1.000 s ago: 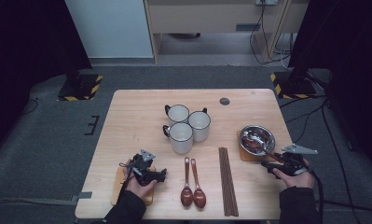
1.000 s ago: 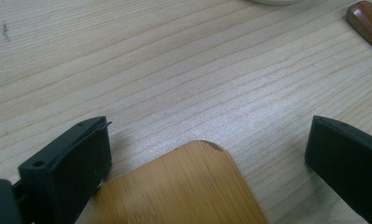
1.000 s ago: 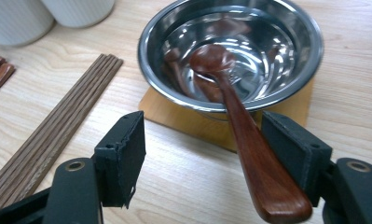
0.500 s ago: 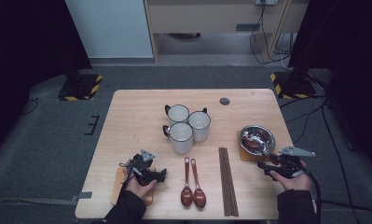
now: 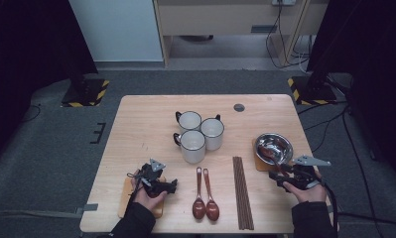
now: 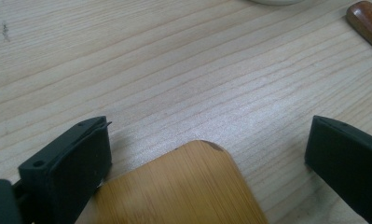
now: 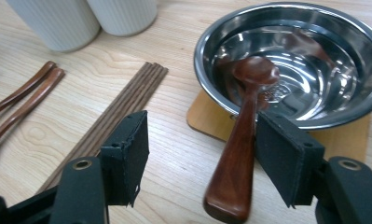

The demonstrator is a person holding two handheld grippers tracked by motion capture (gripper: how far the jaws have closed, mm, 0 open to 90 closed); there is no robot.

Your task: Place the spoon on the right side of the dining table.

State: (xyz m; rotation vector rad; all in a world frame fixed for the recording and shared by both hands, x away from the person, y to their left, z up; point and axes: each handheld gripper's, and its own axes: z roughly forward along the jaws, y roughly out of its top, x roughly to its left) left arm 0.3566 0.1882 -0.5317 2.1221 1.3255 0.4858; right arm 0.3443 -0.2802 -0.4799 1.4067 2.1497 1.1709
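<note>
A wooden spoon [image 7: 242,140], light, stiff and smoothly lacquered, is propped with its head in the steel bowl [image 7: 342,112]. The right claw [image 7: 202,154] is spread around the handle, where a grip is best taken. The left claw [image 6: 207,154] is held apart over a bamboo coaster [image 6: 183,191].

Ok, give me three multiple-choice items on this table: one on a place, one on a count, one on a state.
1. Where does the bowl of the wooden spoon by the right gripper lie?
A. In the steel bowl
B. In a mug
C. On the chopsticks

2. How many white mugs stand on the table?
A. Two
B. Three
C. Five

3. How do the right gripper's jaws stand?
A. Clamped on the chopsticks
B. Shut on nothing
C. Apart, with the spoon's handle between them

Key: 1 A, its head rests inside the bowl; 2 B, three cluster at the middle in the high view; 3 C, a wide gap shows at the handle's left.
</note>
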